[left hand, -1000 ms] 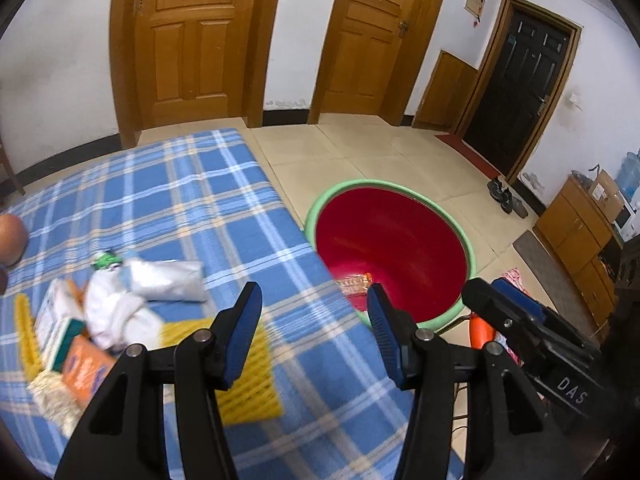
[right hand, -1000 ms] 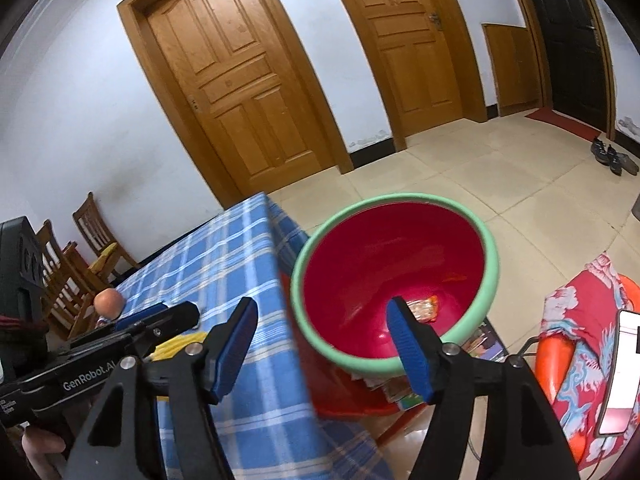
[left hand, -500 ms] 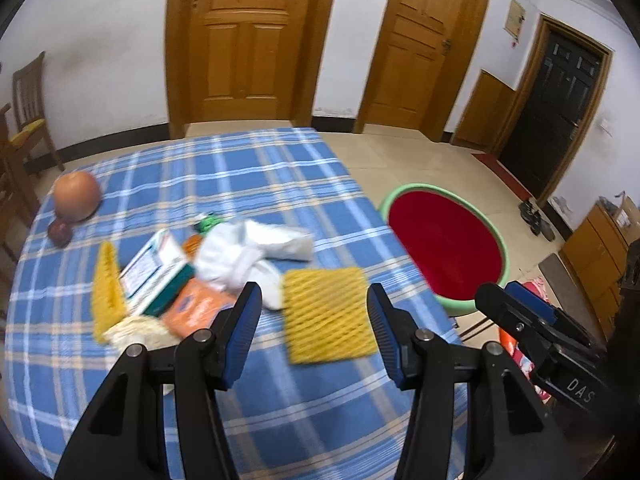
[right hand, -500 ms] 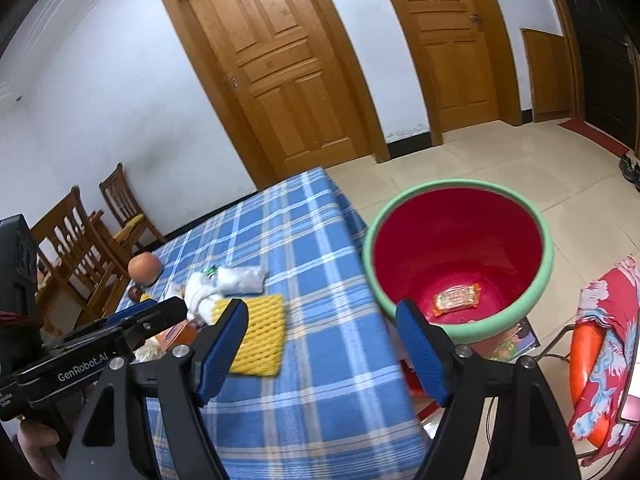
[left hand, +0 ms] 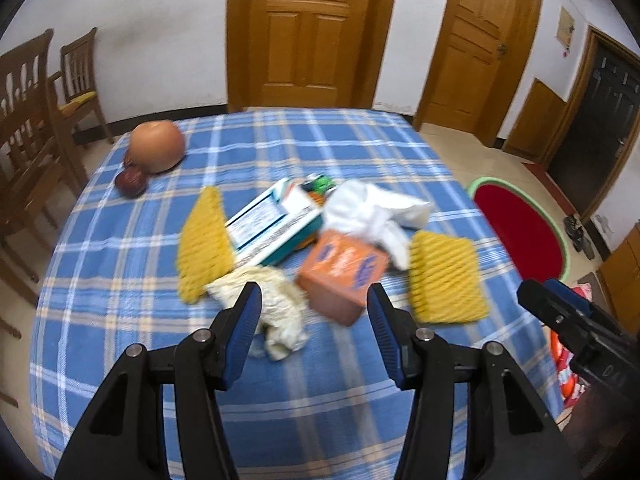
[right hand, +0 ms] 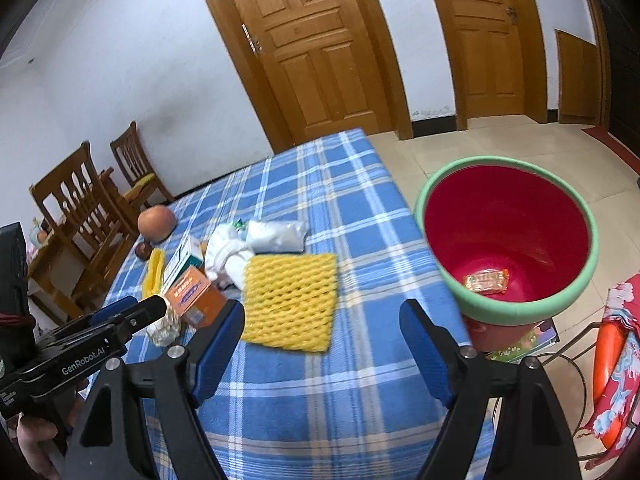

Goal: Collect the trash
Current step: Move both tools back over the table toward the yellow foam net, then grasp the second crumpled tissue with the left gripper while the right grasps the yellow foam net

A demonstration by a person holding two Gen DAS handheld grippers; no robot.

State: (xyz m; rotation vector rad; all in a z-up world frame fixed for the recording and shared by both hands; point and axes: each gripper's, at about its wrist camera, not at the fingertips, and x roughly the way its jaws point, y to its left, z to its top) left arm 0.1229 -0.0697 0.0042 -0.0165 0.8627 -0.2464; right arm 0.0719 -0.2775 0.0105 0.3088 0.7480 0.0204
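A pile of trash lies on the blue checked tablecloth [left hand: 312,400]: an orange box [left hand: 344,270], a white and teal carton [left hand: 272,228], white crumpled paper [left hand: 372,212], a cream wad [left hand: 276,300] and two yellow foam nets [left hand: 444,276] [left hand: 202,240]. My left gripper [left hand: 314,312] hovers open just short of the orange box, nothing between its fingers. My right gripper [right hand: 322,326] hangs over the table's near right part, its jaws opening and empty, with the yellow net [right hand: 290,298] just beyond. The red bin with a green rim [right hand: 508,314] stands right of the table, a wrapper [right hand: 486,280] inside.
A round orange fruit [left hand: 158,146] and a small dark one [left hand: 131,182] sit at the table's far left. Wooden chairs [left hand: 36,128] stand left of the table. Wooden doors [left hand: 308,28] line the far wall. A red patterned cloth [right hand: 618,360] lies beside the bin.
Both grippers swung left from over the red bin toward the trash pile, which now lies ahead of the left one. The right jaws have widened.
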